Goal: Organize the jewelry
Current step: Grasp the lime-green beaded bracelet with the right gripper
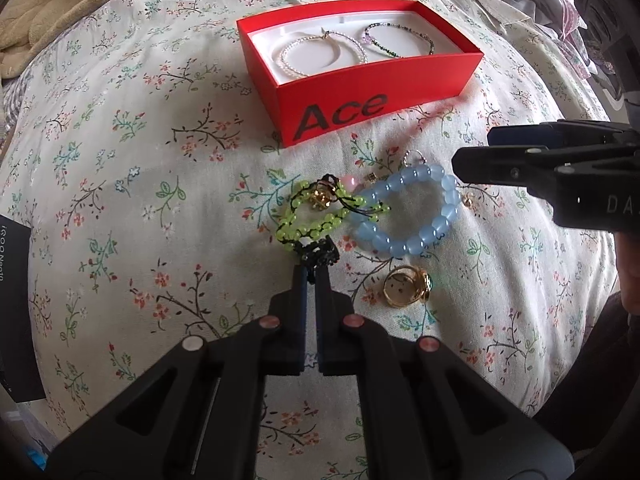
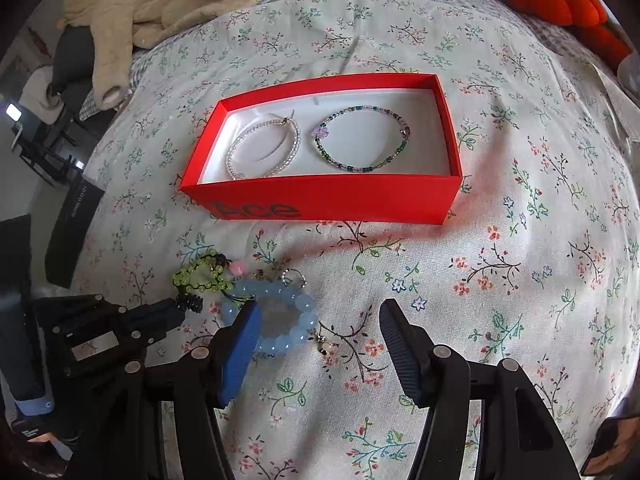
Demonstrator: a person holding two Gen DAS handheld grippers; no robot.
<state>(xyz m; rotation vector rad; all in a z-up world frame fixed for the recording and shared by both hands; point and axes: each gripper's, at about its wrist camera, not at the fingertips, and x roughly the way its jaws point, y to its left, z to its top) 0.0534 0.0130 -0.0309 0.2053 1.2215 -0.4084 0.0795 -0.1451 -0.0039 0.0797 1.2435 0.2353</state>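
in the left wrist view the left gripper (image 1: 311, 270) rose from the bottom centre of the frame, its jaws pinched nearly together on the black cord end of the green bracelet (image 1: 320, 210), which lay in the middle of the frame on the floral bedspread (image 1: 120, 200). just right of it, touching, sat the blue bead bracelet (image 1: 408, 210), and below that a gold ring (image 1: 404, 288) lay apart on the cloth. the right gripper (image 1: 472, 152) entered from the right edge; in its own view its jaws (image 2: 316, 336) stood wide apart (nothing between them) at the lower centre, the left finger overlapping the blue bracelet.

the red box (image 1: 360, 92), marked "ace", stood in the upper centre, open, holding a pearl bracelet (image 1: 324, 54) on the left and a dark beaded bracelet (image 1: 400, 40) on the right, side by side. a beige garment (image 2: 160, 0) lay crumpled at the upper left of the right wrist view.
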